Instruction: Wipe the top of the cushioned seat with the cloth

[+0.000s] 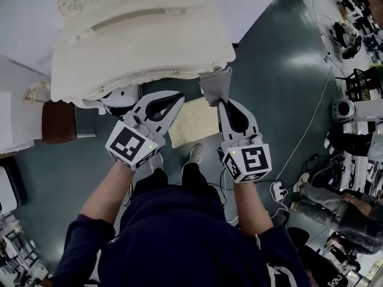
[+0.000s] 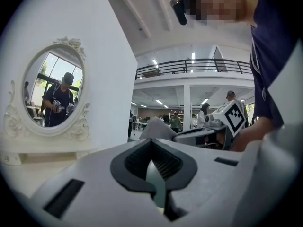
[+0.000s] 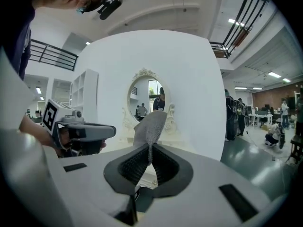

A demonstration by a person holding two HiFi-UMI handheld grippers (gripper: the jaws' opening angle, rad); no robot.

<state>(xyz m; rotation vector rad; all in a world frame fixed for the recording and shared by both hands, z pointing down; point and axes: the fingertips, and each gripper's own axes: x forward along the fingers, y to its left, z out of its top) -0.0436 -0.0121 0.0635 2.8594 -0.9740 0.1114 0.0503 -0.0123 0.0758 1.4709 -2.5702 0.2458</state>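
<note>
A dark green, glossy floor (image 1: 275, 82) spreads under you in a big open hall, with a railed gallery overhead in both gripper views. The largest thing before you is the cream-white tabletop (image 1: 137, 46) of a vanity. Its oval mirror (image 2: 52, 89) stands at the back in a scrolled frame and is cut off at the top of the head view.

Just off the tabletop's front edge sits the cushioned seat (image 1: 192, 121), pale and speckled, lower than the tabletop. Your two tools cover its left and right sides, so only a middle patch shows. Left of the tabletop's front corner is a dark brown stool (image 1: 58, 121). Well to the right of the tabletop, people (image 1: 353, 202) sit or crouch among equipment too small to make out, and a white cable (image 1: 311, 124) trails across the floor.

Your left hand-held gripper (image 1: 178, 97) reaches toward the tabletop's front edge with its jaws closed tip to tip and nothing between them. Your right hand-held gripper (image 1: 219, 102) is beside it, jaws clamped on the grey cloth (image 1: 215, 85). The cloth stands up from the tips and overlaps the tabletop's front edge in the head view. Whether it touches that edge cannot be told. It is not on the seat.
</note>
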